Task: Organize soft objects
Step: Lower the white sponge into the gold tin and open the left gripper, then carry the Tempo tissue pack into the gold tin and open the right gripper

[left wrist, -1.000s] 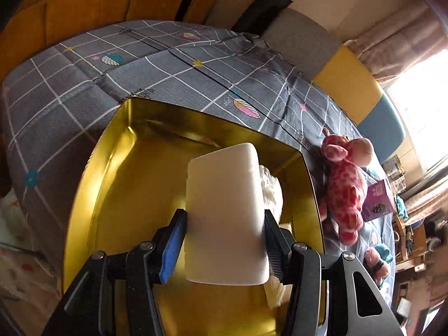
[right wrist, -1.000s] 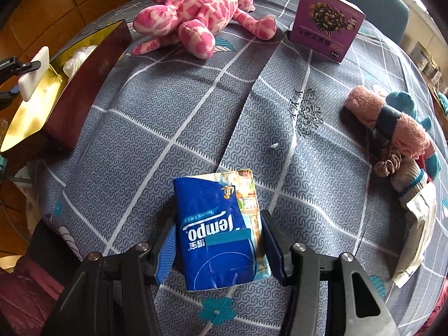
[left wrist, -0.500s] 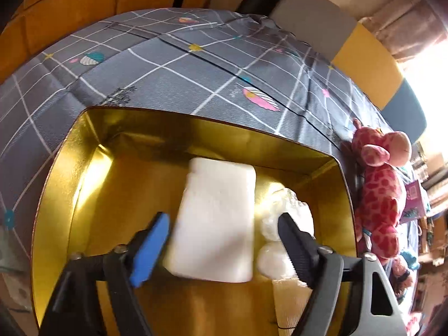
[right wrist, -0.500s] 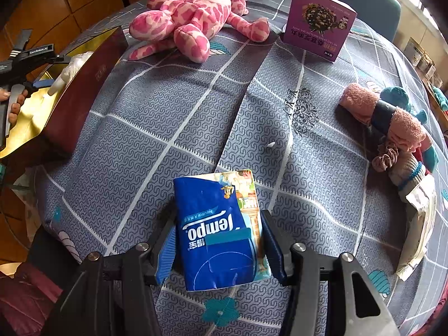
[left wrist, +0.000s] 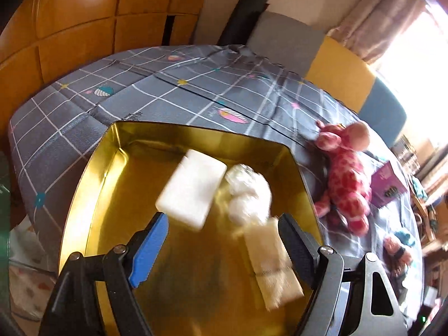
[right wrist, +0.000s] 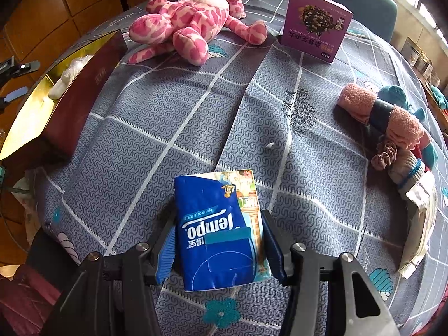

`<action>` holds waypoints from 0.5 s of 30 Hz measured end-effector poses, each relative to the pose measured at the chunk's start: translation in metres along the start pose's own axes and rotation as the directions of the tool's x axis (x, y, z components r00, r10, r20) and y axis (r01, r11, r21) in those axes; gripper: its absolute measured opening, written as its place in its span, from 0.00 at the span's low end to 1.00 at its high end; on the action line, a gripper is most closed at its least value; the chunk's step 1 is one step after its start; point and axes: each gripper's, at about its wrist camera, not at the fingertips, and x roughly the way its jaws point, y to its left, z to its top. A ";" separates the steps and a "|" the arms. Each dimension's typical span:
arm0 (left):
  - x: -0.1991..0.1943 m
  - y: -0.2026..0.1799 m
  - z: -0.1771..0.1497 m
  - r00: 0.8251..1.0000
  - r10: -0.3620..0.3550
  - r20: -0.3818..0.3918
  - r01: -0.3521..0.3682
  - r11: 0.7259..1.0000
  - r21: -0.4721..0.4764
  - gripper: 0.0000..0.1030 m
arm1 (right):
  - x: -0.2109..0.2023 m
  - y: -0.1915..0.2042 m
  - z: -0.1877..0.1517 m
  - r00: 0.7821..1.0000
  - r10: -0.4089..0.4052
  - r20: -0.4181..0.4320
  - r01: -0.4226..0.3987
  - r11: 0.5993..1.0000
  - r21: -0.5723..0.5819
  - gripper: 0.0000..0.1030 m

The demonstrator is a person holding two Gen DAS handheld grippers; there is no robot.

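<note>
My left gripper [left wrist: 224, 232] is open and empty above the gold tin box [left wrist: 92, 196]. In the box lie a white sponge block [left wrist: 193, 184], a white fluffy bundle [left wrist: 247, 193] and a beige cloth [left wrist: 271, 263]. My right gripper [right wrist: 221, 240] is shut on a blue Tempo tissue pack [right wrist: 218, 229], held just over the grey tablecloth [right wrist: 196, 112]. The box [right wrist: 36, 106] shows at the left of the right wrist view, with the pink plush giraffe [right wrist: 187, 25] beyond it.
A purple book [right wrist: 316, 25] stands at the back. Rolled pink towels, socks and a scrunchie [right wrist: 392, 128] lie at the right, with a paper packet [right wrist: 420, 218] near the edge. The giraffe [left wrist: 347, 176] lies right of the box. Chairs [left wrist: 336, 75] stand behind the table.
My left gripper has opened and let the white sponge drop into the gold box, then pulled back. The right gripper still holds the tissue pack, nearly still.
</note>
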 end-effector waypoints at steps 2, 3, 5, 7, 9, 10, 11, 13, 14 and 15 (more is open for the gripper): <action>-0.011 -0.007 -0.008 1.000 -0.002 0.016 0.002 1.000 0.023 0.79 | -0.001 0.000 -0.001 1.000 -0.004 0.009 0.004 1.000 0.001 0.54; -0.017 -0.012 -0.012 1.000 -0.002 0.024 0.001 0.999 0.040 0.80 | -0.001 0.001 -0.002 1.000 -0.006 0.014 0.006 1.000 0.003 0.54; -0.026 -0.019 -0.019 0.999 -0.001 0.037 -0.001 0.998 0.060 0.81 | -0.003 0.002 -0.004 1.000 -0.012 0.023 0.011 1.000 0.004 0.54; -0.033 -0.026 -0.026 0.999 0.003 0.044 -0.007 0.997 0.081 0.81 | -0.005 0.003 -0.006 0.999 -0.017 0.032 0.017 1.000 0.004 0.54; -0.038 -0.031 -0.031 0.999 0.003 0.046 -0.007 0.994 0.106 0.82 | -0.006 0.004 -0.008 0.999 -0.019 0.042 0.019 1.000 0.006 0.54; -0.039 -0.035 -0.034 0.999 0.005 0.045 -0.011 0.993 0.120 0.82 | -0.007 0.004 -0.009 0.999 -0.020 0.047 0.020 1.000 0.008 0.54; -0.041 -0.037 -0.037 0.999 0.009 0.047 -0.015 0.991 0.134 0.82 | -0.008 0.004 -0.010 0.998 -0.021 0.052 0.020 1.000 0.008 0.54; -0.045 -0.041 -0.041 0.999 0.010 0.049 -0.017 0.989 0.148 0.82 | -0.010 0.004 -0.011 0.998 -0.023 0.060 0.023 1.000 0.010 0.53; -0.045 -0.042 -0.043 0.999 0.010 0.049 -0.018 0.988 0.151 0.82 | -0.011 0.004 -0.011 0.998 -0.025 0.064 0.024 1.000 0.012 0.53; -0.046 -0.043 -0.045 0.999 0.011 0.047 -0.018 0.988 0.156 0.82 | -0.012 0.005 -0.012 0.997 -0.026 0.068 0.026 1.000 0.014 0.53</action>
